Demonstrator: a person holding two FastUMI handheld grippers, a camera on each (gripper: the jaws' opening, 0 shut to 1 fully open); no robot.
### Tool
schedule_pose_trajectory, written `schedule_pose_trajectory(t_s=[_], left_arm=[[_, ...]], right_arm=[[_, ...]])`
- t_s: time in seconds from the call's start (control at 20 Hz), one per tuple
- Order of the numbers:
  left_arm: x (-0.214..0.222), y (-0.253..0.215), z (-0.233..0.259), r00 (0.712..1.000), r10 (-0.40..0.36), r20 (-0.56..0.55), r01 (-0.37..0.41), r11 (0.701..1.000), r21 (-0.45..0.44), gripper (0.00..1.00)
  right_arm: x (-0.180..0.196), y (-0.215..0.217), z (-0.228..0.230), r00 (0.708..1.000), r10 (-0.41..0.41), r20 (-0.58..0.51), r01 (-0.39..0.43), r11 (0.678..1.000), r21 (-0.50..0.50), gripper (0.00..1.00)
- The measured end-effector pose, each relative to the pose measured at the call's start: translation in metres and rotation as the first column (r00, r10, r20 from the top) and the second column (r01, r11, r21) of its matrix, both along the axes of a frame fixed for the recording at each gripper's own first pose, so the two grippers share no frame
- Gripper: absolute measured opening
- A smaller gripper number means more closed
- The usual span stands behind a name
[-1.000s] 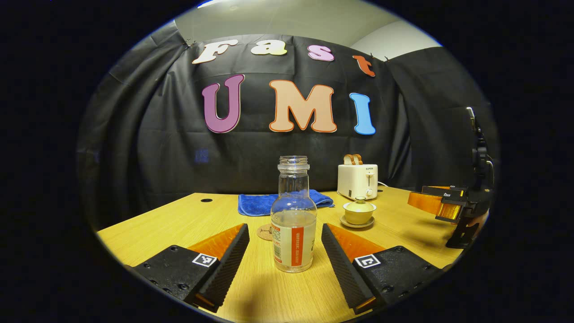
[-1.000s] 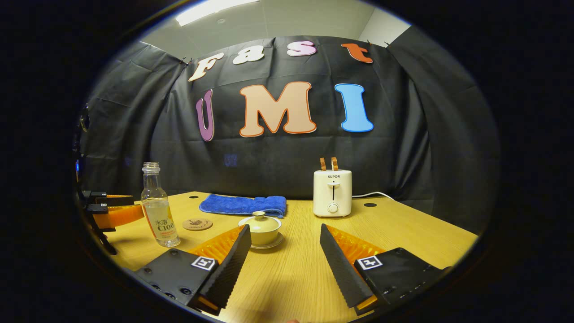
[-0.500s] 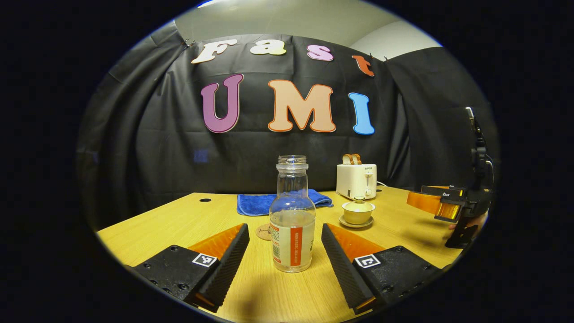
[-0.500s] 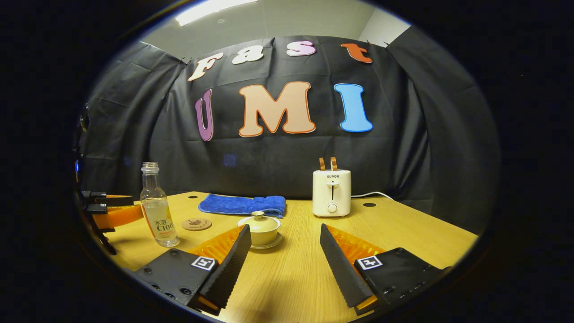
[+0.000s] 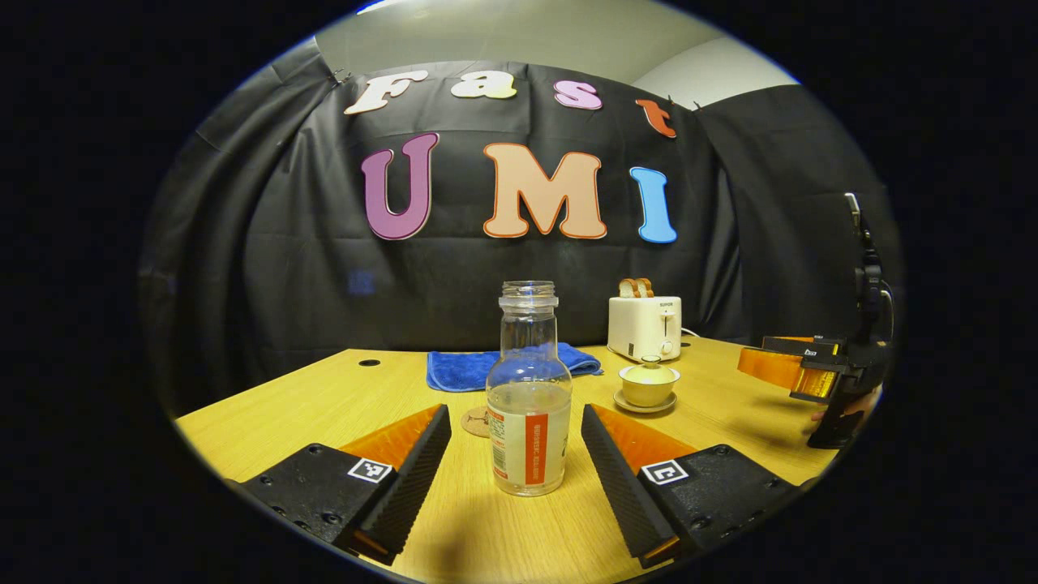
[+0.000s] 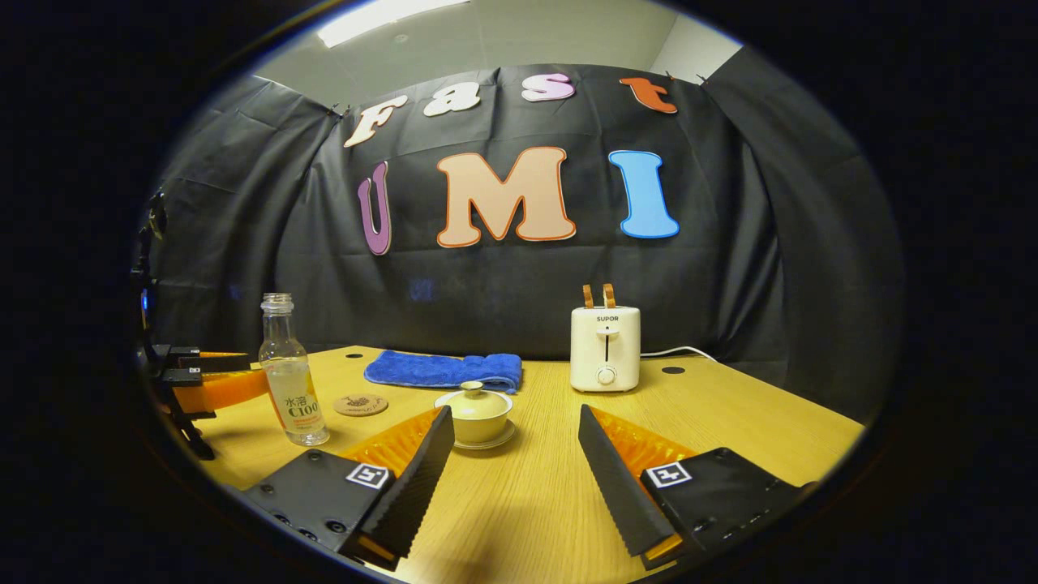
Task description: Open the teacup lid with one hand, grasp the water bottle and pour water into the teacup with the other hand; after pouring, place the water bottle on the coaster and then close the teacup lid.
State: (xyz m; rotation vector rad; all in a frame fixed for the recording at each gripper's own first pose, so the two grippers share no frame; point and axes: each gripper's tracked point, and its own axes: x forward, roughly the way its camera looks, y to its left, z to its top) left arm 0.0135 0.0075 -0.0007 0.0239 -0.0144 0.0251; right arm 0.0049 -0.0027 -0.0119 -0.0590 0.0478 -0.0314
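Note:
A clear, capless water bottle (image 5: 528, 405) with an orange-and-white label stands upright on the wooden table. It stands between the fingers of my open left gripper (image 5: 516, 454), which do not touch it. A pale lidded teacup (image 5: 648, 383) on a saucer sits farther back to the right, and a round cork coaster (image 5: 475, 422) peeks out behind the bottle. In the right gripper view the lidded teacup (image 6: 473, 413) sits just beyond the left finger of my open right gripper (image 6: 511, 458). The bottle (image 6: 292, 381) and coaster (image 6: 361, 404) lie to the left there. The left gripper (image 6: 203, 381) shows beside the bottle.
A folded blue cloth (image 5: 503, 367) lies at the back of the table (image 5: 308, 405). A white toaster (image 6: 604, 347) with two slices of toast stands at the back right, its cable trailing off. The right gripper (image 5: 811, 369) hovers at the right edge of the left gripper view.
The right gripper view has shifted slightly, so the teacup and bottle sit a little farther right in it. The left gripper and bottle have barely moved.

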Motion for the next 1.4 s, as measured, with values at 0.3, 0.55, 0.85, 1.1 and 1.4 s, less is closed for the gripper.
schedule_pose_trajectory(t_s=[0.3, 0.55, 0.85, 1.1, 1.4], left_arm=[[0.009, -0.001, -0.001, 1.000, -0.014, -0.001, 0.014, 1.000, 0.002, 0.95], [0.020, -0.001, -0.001, 1.000, -0.026, -0.003, 0.026, 1.000, 0.003, 0.95], [0.031, -0.003, -0.001, 0.999, -0.038, -0.003, 0.038, 0.999, 0.003, 0.95], [0.034, -0.003, 0.000, 0.999, -0.032, -0.004, 0.032, 0.999, 0.002, 0.95], [0.034, -0.003, 0.000, 1.000, -0.031, -0.002, 0.031, 1.000, 0.002, 0.95]], right_arm=[[0.000, 0.001, 0.000, 1.000, 0.002, 0.000, -0.002, 1.000, 0.000, 0.98], [0.000, 0.001, 0.000, 1.000, 0.005, 0.000, -0.005, 1.000, 0.000, 0.97], [0.000, 0.001, 0.000, 1.000, 0.005, 0.001, -0.005, 1.000, 0.000, 0.97], [0.001, 0.001, 0.000, 1.000, 0.005, 0.001, -0.005, 1.000, 0.000, 0.97], [0.001, 0.001, -0.001, 1.000, 0.005, 0.001, -0.005, 1.000, 0.000, 0.97]])
